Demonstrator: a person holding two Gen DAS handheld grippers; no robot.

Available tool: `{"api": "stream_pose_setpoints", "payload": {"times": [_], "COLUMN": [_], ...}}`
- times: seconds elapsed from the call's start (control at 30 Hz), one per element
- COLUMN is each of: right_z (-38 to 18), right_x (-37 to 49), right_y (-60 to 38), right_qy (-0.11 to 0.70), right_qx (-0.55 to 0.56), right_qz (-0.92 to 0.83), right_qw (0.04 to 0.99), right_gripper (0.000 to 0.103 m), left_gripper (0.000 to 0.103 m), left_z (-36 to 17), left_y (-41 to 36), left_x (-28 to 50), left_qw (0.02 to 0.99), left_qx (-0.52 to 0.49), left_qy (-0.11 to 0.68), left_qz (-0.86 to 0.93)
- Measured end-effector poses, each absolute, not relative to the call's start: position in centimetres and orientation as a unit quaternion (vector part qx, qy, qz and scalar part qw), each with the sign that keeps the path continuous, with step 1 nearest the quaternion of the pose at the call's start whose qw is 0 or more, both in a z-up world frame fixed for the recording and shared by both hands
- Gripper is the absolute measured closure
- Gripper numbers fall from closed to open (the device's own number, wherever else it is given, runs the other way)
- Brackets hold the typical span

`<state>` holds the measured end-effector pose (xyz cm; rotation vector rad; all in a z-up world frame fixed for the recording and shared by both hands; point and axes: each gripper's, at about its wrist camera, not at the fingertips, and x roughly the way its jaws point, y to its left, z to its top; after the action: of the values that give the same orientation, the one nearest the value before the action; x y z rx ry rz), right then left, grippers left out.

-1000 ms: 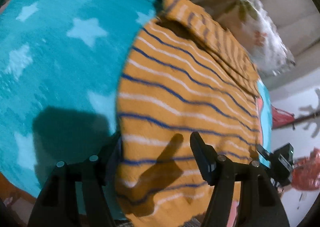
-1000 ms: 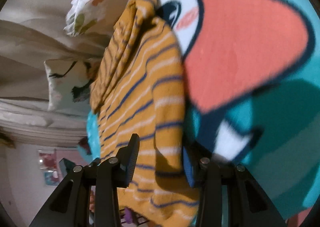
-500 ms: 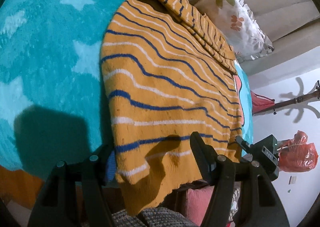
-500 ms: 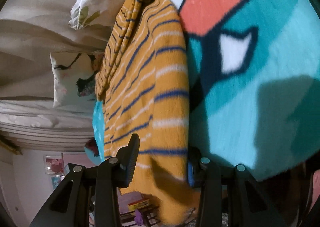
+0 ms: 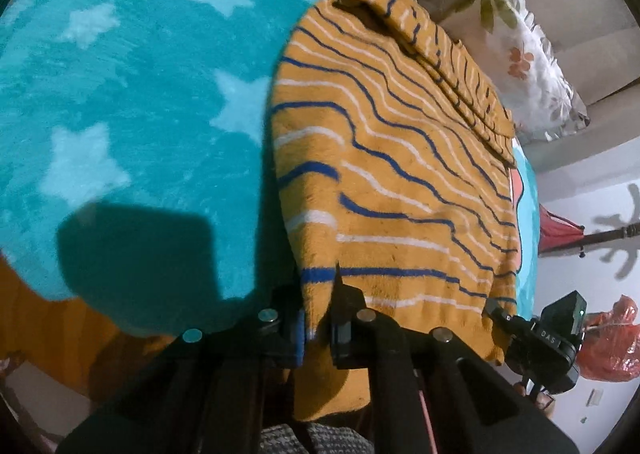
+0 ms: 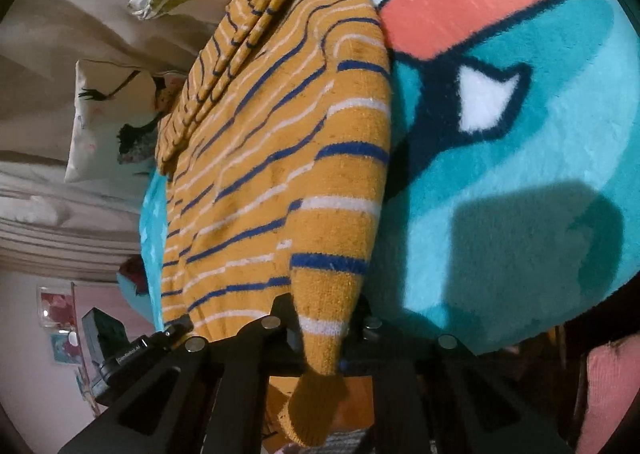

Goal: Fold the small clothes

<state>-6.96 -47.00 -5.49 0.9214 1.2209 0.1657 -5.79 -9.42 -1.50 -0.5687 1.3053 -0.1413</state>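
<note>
- Left wrist view first: a teal blanket [image 5: 132, 102] with pale stars covers the bed, and in the right wrist view the same blanket carries a big orange-and-white cartoon figure.
- Spread on that blanket lies the orange striped sweater [image 5: 384, 158], its far end doubled over into a thick ridge by the floral pillow [image 5: 532, 66], its near hem hanging past the blanket's edge toward the person.
- To my eye the step in hand is the grab at the near hem, one corner per hand, ahead of a fold.
- Next, I reckon, both corners have to rise together and travel toward the far end at an even pace, so the knit doubles over without skewing or bunching.
- Left gripper [image 5: 316, 328]: jaws pinched nearly together on the left hem corner, a thin edge of cloth caught between them.
- Right gripper [image 6: 322, 328]: jaws likewise drawn in tight, clamping the right corner, with the loose end of the knit drooping below the pinch.
- Each gripper shows small and black at the edge of the other's view, so both hold the same hem.
</note>
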Motion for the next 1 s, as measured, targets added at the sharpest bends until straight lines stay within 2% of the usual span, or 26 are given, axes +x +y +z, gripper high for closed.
{"api": "stream_pose_setpoints", "payload": {"times": [0.3, 0.47, 0.63, 0.8, 1.0], "right_z": [-3.2, -2.0, -3.1, -3.4, -0.1], "right_x": [-11.2, -13.9, -17.2, -17.1, -14.2], "right_y": [-49.7, -51.0, -52.2, -52.1, -51.1], "right_qy": [0.542, 0.542, 0.554, 0.555, 0.544], "right_qx": [0.409, 0.401, 0.407, 0.412, 0.365], "right_qz": [0.132, 0.15, 0.154, 0.154, 0.182], "right_qw": [0.722, 0.723, 0.709, 0.706, 0.734], "right_gripper": [0.095, 0.095, 0.095, 0.094, 0.094], "left_gripper": [0.095, 0.095, 0.095, 0.095, 0.095], "left_z": [2.5, 2.5, -0.4, -0.1, 2.4], "left_y": [-10.5, -9.8, -9.3, -9.0, -8.7], "left_x": [-10.2, -10.1, -11.6, -10.3, -8.0], "left_qw": [0.779, 0.774, 0.754, 0.757, 0.771], "left_qx": [-0.264, -0.26, -0.275, -0.291, -0.284], "left_qy": [0.565, 0.574, 0.594, 0.584, 0.569], "left_qz": [-0.064, -0.06, -0.048, -0.033, -0.036]}}
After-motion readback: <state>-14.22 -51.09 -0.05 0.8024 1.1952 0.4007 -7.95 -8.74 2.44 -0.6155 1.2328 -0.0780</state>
